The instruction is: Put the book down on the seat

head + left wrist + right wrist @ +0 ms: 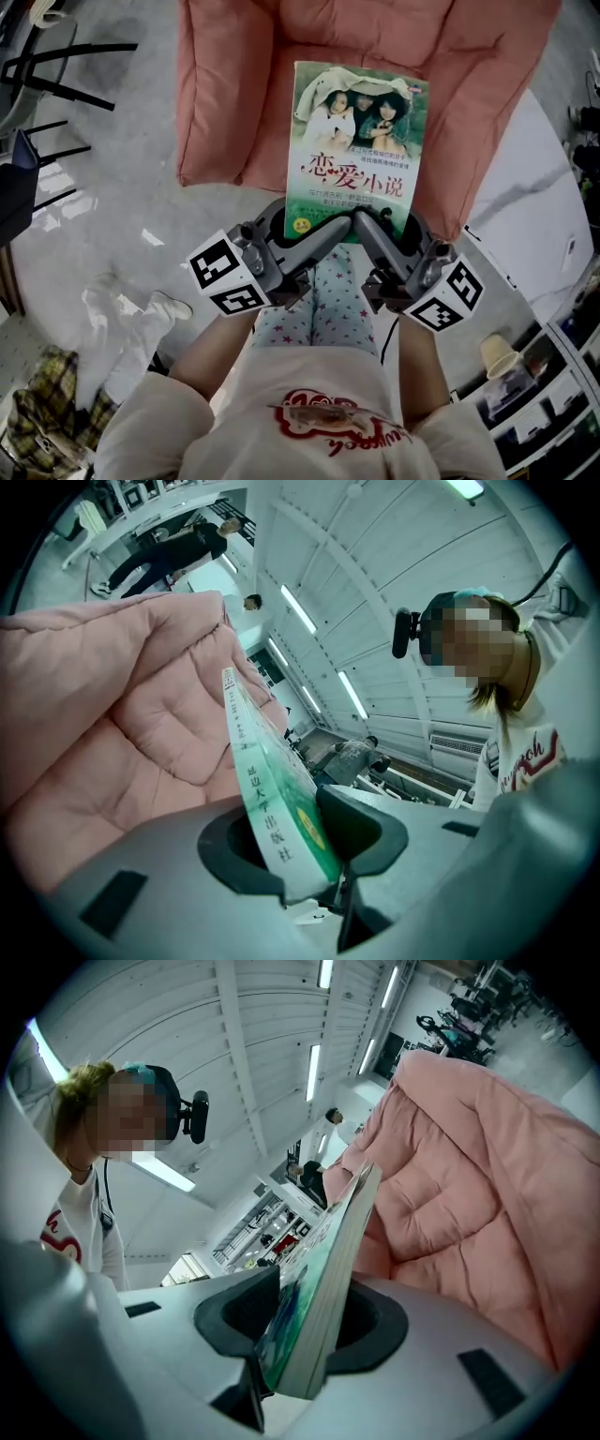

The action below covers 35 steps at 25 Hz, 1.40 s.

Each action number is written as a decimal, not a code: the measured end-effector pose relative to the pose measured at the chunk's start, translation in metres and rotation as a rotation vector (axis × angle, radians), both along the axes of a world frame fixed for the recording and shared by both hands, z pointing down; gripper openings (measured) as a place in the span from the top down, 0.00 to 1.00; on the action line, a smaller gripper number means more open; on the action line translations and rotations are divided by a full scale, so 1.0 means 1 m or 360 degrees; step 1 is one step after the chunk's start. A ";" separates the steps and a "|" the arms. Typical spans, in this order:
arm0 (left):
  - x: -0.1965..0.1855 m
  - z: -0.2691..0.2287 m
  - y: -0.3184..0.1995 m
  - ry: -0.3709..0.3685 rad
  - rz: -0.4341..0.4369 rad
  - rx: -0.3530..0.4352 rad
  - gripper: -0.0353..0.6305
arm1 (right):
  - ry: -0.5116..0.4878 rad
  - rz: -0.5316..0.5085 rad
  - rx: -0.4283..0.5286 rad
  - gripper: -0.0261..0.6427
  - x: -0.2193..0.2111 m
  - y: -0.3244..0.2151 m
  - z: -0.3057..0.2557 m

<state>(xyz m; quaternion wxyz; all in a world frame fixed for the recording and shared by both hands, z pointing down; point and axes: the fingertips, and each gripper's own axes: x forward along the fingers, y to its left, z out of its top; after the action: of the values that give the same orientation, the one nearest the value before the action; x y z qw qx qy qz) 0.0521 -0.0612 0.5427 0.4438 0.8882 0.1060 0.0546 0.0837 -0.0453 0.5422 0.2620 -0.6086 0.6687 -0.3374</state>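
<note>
The book (356,150) is a slim paperback with a glossy cover, green along its lower band, with a photograph at the top and red characters across the middle. It is held flat, cover up, over the front part of the seat (234,84). The seat is a thick, quilted, salmon-pink cushion with soft stitched channels and rounded edges. No view shows whether the book's underside touches the cushion. The left gripper (323,230) and the right gripper (380,232) meet at the book's near edge, angled in towards each other, each carrying a cube with black-and-white square markers (225,272). In the left gripper view, the left gripper (300,841) has smooth grey jaws faced with dark, matte, cupped pads (361,827). These are clamped on the book (272,799) at its spine corner, where the white spine with printed characters runs between them. The pink padding (112,724) lies behind. In the right gripper view, the right gripper (300,1321) pinches the book (328,1279) in the same way at its open-page corner. The pale page block and the green cover are pressed between the pads, and the quilted cushion (478,1194) bulges to the right. Below the seat, the floor (103,187) is a polished, grey, marbled surface.
</note>
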 end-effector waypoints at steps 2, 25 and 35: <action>0.000 -0.012 -0.003 0.0002 -0.0005 0.0010 0.77 | -0.0002 0.0001 0.0010 0.75 0.000 -0.003 -0.011; 0.001 -0.011 -0.005 -0.0117 -0.0012 -0.0120 0.77 | -0.0090 0.0014 -0.0152 0.75 0.002 -0.005 -0.011; 0.002 -0.002 -0.002 -0.0165 -0.0009 -0.0126 0.77 | -0.0132 0.0022 -0.0173 0.75 0.003 -0.001 -0.001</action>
<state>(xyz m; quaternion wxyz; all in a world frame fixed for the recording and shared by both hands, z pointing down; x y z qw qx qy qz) 0.0545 -0.0631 0.5405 0.4837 0.8662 0.0825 0.0950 0.0863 -0.0461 0.5415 0.2584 -0.6120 0.6338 -0.3963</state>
